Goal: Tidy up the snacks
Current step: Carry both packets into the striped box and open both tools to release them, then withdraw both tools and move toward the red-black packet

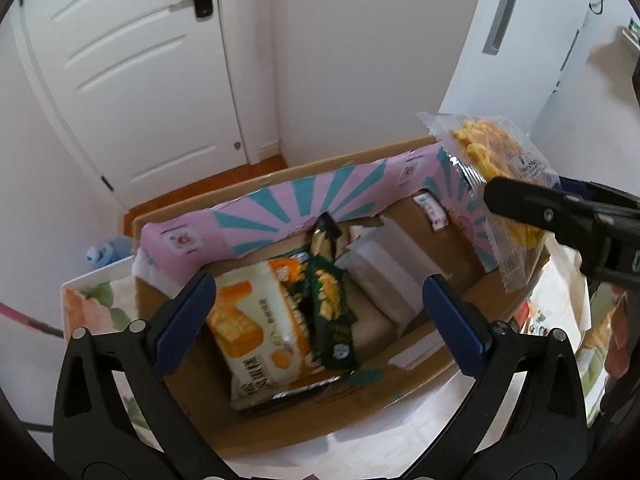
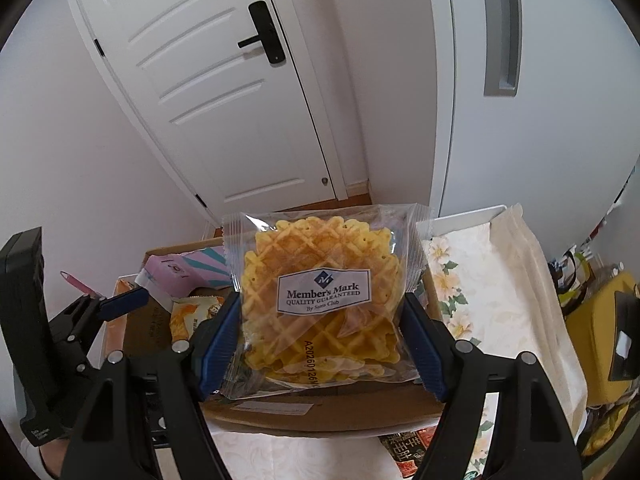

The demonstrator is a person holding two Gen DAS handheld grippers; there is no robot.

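Observation:
A clear packet of golden waffle biscuits (image 2: 320, 280) with a white label is pinched by its sides in my right gripper (image 2: 320, 304), above the right end of an open cardboard box (image 1: 420, 356). From the left wrist view that waffle packet (image 1: 480, 152) hangs over the box's right wall, with the right gripper (image 1: 520, 204) shut on it. My left gripper (image 1: 318, 288) stands wide open over the box with nothing pressed between its pads. Below it lie an orange-and-white snack packet (image 1: 256, 320) and a dark green packet (image 1: 330, 300). Pale white packets (image 1: 384, 272) lie beside them.
The box's pink-and-teal flap (image 1: 280, 204) stands up along its far side. A floral tablecloth (image 2: 480, 300) covers the table, with a white bag (image 2: 520, 280) and a yellow object (image 2: 600, 340) to the right. A white door (image 1: 140, 80) and walls are behind.

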